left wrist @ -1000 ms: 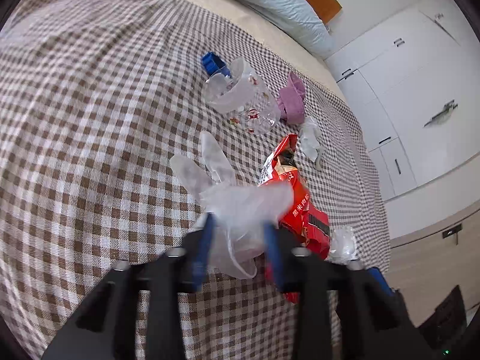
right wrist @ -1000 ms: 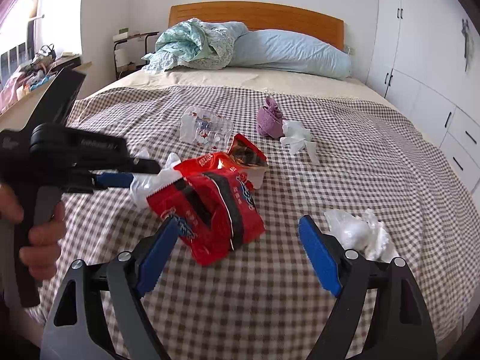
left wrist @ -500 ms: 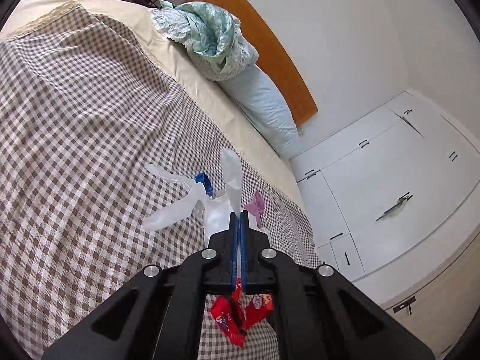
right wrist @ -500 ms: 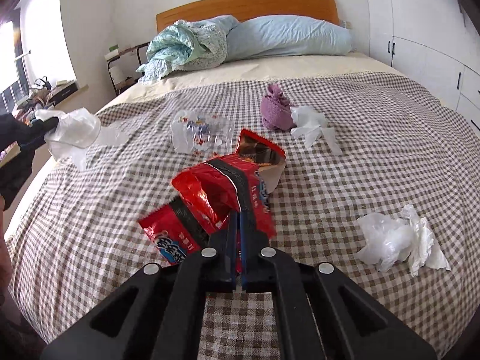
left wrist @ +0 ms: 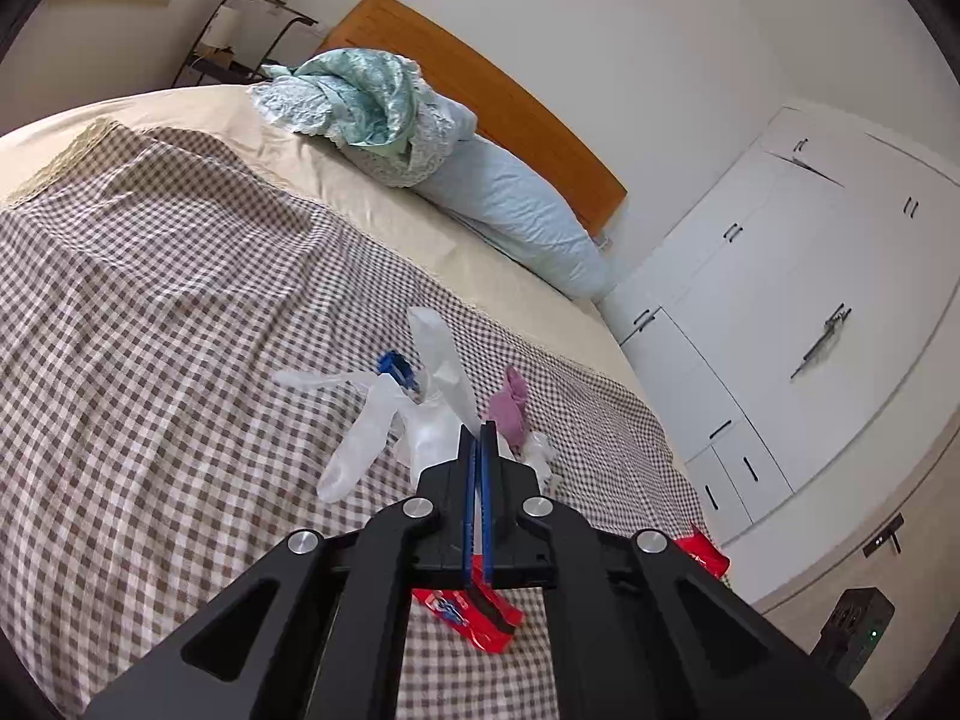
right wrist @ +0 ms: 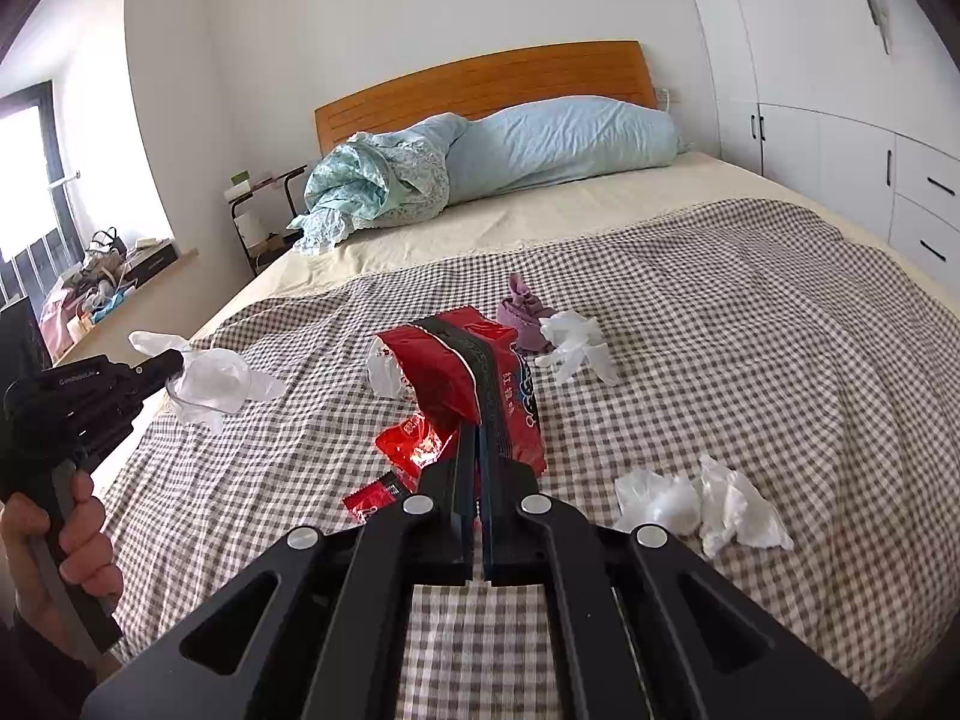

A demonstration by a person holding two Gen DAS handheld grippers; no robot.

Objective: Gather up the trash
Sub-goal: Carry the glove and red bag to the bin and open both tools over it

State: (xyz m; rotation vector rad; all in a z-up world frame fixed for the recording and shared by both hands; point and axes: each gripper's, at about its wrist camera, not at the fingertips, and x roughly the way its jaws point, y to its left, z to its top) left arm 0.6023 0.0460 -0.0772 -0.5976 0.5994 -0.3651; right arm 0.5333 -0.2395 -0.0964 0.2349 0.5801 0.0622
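Trash: left gripper [left wrist: 479,438] pinches a glove [left wrist: 372,420], right gripper [right wrist: 478,438] a snack bag [right wrist: 462,372] hiding the bottle.

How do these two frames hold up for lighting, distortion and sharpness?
Left wrist view: strong fisheye bending of the wardrobe, dark corners, even daylight, sharp. Right wrist view: the window at far left is blown out, the checked blanket is evenly lit, its edges curve, no motion blur.
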